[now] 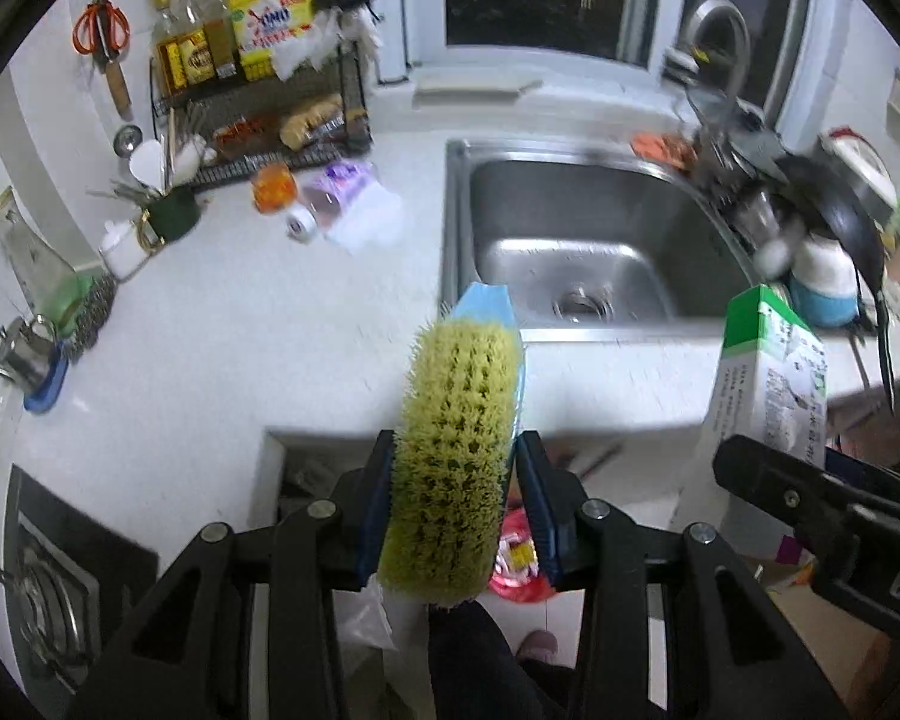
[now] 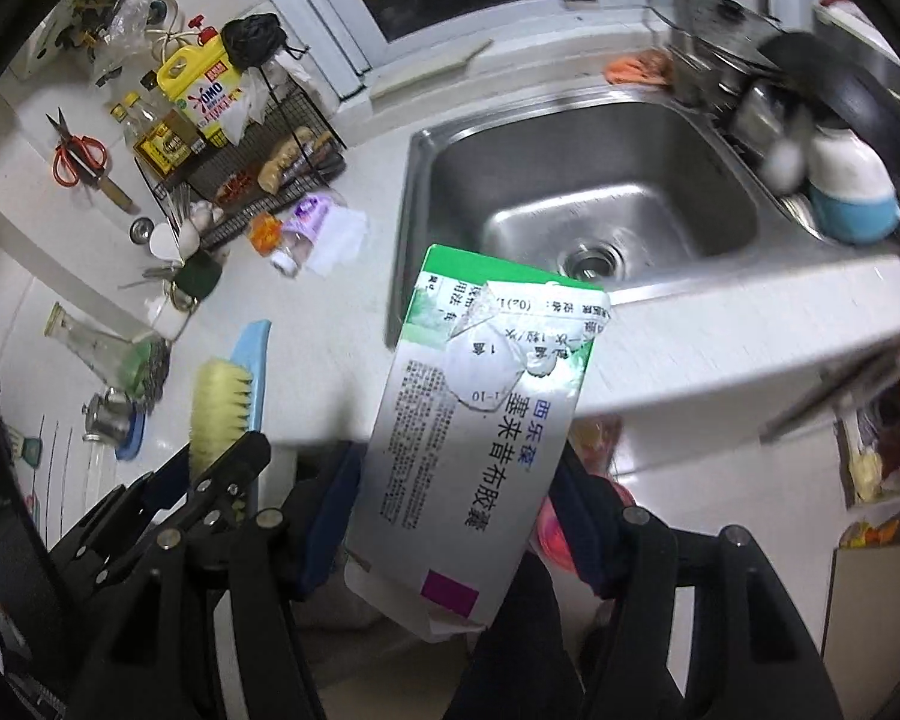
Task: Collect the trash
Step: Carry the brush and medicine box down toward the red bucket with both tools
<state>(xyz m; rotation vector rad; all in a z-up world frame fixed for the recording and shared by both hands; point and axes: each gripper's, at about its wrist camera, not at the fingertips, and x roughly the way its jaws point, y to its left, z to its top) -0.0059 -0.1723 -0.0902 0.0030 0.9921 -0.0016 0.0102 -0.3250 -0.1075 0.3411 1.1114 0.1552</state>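
Scrub brush [image 1: 456,450]: yellow bristles, light blue back, hanging over counter [image 1: 240,330] front edge. Medicine box [image 2: 480,420]: white-green, torn label, printed characters, also beyond front edge, before sink [image 2: 600,180]. Left hand-held gripper [image 1: 456,516] clamping brush narrowly. Right hand-held gripper [image 2: 456,516] gripping box, jaws wider apart.
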